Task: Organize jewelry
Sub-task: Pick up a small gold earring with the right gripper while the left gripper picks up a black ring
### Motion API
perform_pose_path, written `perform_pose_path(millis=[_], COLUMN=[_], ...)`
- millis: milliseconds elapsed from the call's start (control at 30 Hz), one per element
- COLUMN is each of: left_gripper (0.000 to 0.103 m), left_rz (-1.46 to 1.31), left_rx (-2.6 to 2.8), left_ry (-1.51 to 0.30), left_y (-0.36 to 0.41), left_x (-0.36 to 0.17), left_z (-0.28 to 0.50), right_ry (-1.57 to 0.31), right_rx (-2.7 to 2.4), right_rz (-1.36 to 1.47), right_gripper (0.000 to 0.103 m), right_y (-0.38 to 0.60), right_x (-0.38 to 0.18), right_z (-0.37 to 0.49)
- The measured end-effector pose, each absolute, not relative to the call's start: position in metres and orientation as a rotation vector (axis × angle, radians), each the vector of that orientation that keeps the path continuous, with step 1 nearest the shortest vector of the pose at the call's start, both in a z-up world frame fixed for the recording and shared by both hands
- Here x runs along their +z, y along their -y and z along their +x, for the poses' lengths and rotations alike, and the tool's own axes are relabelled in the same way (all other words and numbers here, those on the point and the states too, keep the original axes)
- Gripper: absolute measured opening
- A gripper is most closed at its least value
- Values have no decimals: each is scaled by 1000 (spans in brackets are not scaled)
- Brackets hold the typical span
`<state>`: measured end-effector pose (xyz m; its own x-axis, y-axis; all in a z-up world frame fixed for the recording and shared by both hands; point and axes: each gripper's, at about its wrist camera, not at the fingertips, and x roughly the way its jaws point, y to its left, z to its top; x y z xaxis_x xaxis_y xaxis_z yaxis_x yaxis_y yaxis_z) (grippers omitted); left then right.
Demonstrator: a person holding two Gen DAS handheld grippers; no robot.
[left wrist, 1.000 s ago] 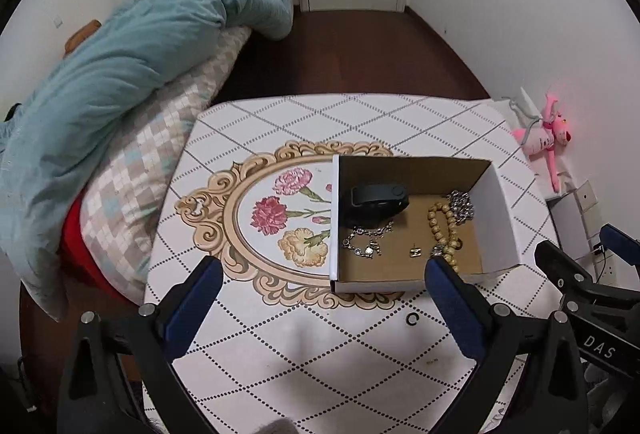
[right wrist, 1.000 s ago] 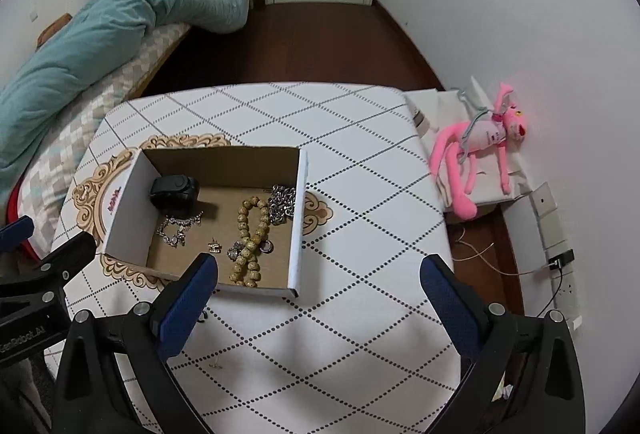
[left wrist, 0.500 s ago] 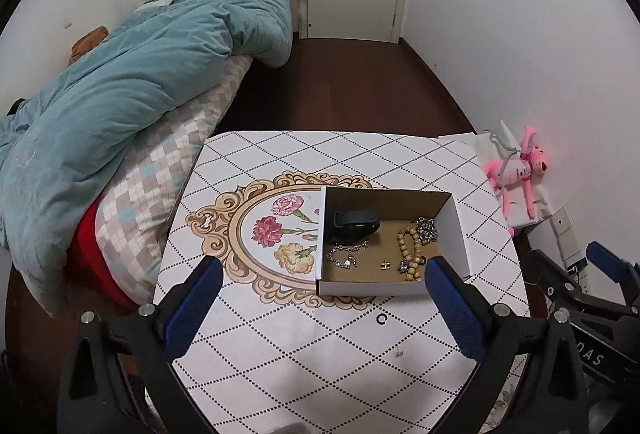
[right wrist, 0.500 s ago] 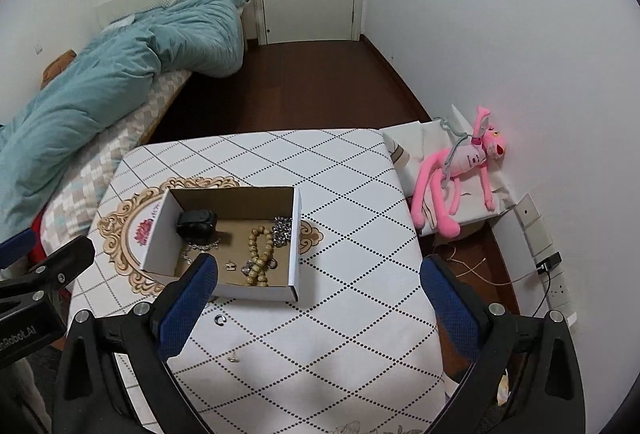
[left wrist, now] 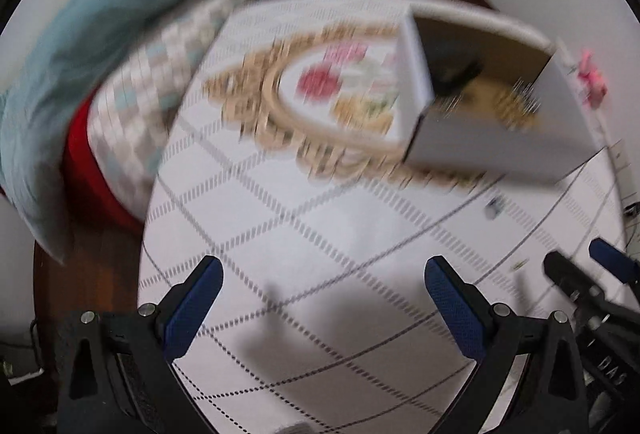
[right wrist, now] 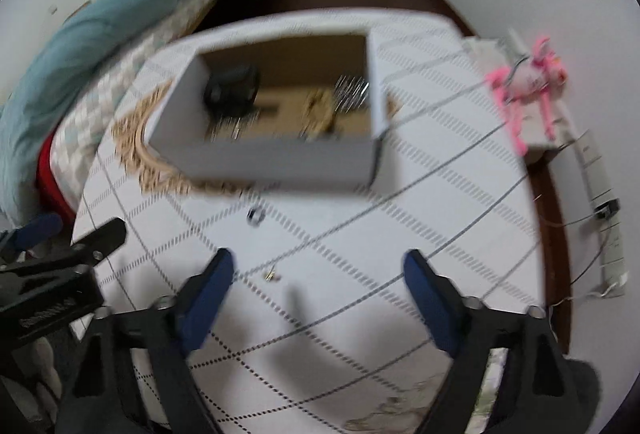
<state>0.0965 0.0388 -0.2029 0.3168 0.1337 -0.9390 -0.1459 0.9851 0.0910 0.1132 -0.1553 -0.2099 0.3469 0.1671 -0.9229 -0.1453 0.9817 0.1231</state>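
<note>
A white cardboard box (left wrist: 488,149) (right wrist: 264,157) stands on the patterned table and holds blurred jewelry: a black item (right wrist: 232,89), a beaded bracelet (right wrist: 320,109) and a silver chain (right wrist: 352,89). A small dark ring (right wrist: 255,215) (left wrist: 494,205) lies on the table in front of the box. A tiny gold piece (right wrist: 271,276) lies nearer, just ahead of my right gripper (right wrist: 320,284). My left gripper (left wrist: 320,298) is open and empty above the near table. My right gripper is open and empty too. Both views are motion-blurred.
A bed with a teal duvet (left wrist: 100,25) (right wrist: 120,17) runs along the table's left side. A pink plush toy (right wrist: 528,77) lies on the floor at the right, with a power strip and cables (right wrist: 600,193) by the wall.
Both grippers have dropped down and moved closer to the table after rising and pulling back. The box looks larger and the views are blurred. Both stay open.
</note>
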Motion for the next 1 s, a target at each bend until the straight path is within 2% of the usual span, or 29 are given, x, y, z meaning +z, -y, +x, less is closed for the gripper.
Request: perform_pose_path(millis=[100, 167, 233, 300, 400, 467, 533, 733, 1000], left_gripper=[103, 103, 103, 103, 103, 103, 103, 103, 102], left_rz=[-34, -43, -54, -57, -60, -64, -64, -65, -81], left_rx=[182, 183, 181, 185, 188, 189, 188, 155, 3], left_ry=[-1283, -1291, -1299, -1304, -1308, -1309, -1310, -1285, -1224], left_y=[-46, -49, -52, -53, -53, -54, -53, -40, 18], left_x=[-222, -228, -231, -233, -235, -236, -236, -227, -215], left_z=[90, 87, 86, 85, 83, 82, 81, 86, 111], right_ry=[-1217, -1223, -1220, -1224, -1236, -1220, -1212, -1190, -1148], right_rx=[220, 227, 239, 246, 253, 253, 253, 262, 148], right_rz=[17, 15, 8, -5, -17, -34, -45, -4, 101], right_gripper=[64, 62, 52, 48, 32, 26, 9, 9, 9], right_y=[146, 141, 136, 130, 124, 121, 119, 128, 191], right_x=[-227, -233, -235, -238, -245, -244, -245, -238, -218], right_z=[109, 109, 109, 110, 110, 108, 108, 106, 113])
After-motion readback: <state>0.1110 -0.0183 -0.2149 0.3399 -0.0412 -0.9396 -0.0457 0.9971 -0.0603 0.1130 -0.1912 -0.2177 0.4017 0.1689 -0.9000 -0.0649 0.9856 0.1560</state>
